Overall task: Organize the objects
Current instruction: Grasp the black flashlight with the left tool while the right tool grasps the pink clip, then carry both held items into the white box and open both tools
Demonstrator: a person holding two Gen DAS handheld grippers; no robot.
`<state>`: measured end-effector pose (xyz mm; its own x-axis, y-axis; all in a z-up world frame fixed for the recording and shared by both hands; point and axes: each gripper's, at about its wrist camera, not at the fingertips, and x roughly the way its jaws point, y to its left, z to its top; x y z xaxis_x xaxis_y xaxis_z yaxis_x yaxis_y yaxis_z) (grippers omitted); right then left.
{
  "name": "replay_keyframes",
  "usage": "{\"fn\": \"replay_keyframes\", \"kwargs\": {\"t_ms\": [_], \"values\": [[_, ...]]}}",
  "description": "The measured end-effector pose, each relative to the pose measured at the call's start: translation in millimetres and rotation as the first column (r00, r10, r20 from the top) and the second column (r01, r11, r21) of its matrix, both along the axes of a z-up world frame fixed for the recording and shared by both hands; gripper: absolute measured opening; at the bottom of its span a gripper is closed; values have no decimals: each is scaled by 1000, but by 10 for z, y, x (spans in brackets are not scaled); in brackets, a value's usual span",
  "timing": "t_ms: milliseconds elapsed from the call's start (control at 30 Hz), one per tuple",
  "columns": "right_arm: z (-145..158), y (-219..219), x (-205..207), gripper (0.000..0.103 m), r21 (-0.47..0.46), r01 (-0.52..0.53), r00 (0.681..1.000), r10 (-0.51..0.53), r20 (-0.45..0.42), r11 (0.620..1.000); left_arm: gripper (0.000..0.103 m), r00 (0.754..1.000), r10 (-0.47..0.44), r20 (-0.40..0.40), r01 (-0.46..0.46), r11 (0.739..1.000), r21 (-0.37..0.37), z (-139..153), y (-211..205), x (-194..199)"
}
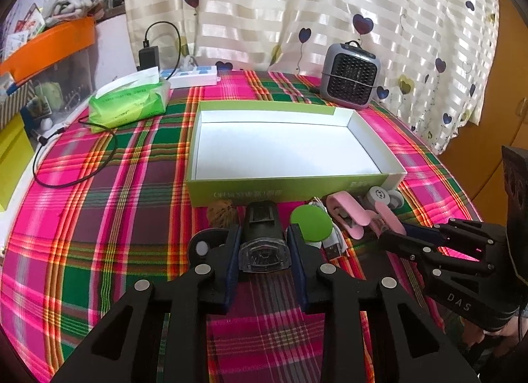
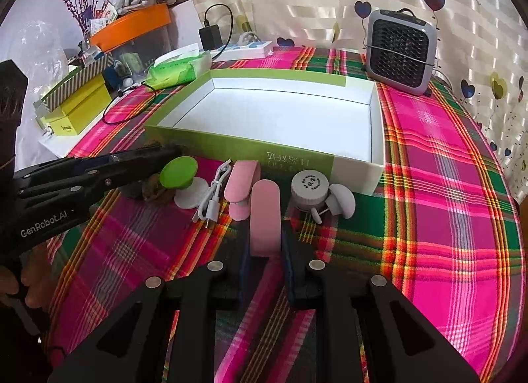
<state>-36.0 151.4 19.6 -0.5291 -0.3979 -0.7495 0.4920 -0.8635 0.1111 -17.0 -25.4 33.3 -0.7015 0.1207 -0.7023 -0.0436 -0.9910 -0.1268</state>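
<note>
A green box [image 1: 231,190] with a bare white inside lies open on the plaid cloth. Small things sit in a row before its front wall. My left gripper [image 1: 264,231] is shut on a black lamp [image 1: 262,221] with a clear lens, which rests on the cloth. Beside it lie a brown nut [image 1: 221,213], a green disc [image 1: 310,226] and a white USB cable [image 2: 211,195]. My right gripper [image 2: 265,238] is shut on the near arm of a pink hinged piece [image 2: 265,218]. A white round cap [image 2: 310,185] and a white mushroom-shaped knob [image 2: 341,201] stand right of it.
A grey grilled heater [image 1: 351,79] stands behind the box at the back right. A green tissue pack [image 1: 128,102], a white power strip [image 1: 194,74] and a looping black cable [image 1: 66,181] are at the back left. Yellow boxes [image 2: 79,109] lie beyond the left edge.
</note>
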Motion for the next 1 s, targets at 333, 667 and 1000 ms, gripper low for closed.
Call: {"fn": "replay_keyframes", "kwargs": {"t_ms": [333, 667, 1000], "values": [[138, 57, 160, 18, -16, 13, 999, -14, -44, 1000, 26, 999, 0, -48, 0, 1000, 7, 120, 23, 197], [370, 14, 312, 18, -16, 15, 992, -17, -125, 1000, 26, 993, -26, -118, 29, 999, 19, 311, 112, 354], [472, 13, 341, 18, -19, 12, 986, -15, -164, 1000, 26, 985, -57, -162, 60, 998, 15, 439, 232, 387]]}}
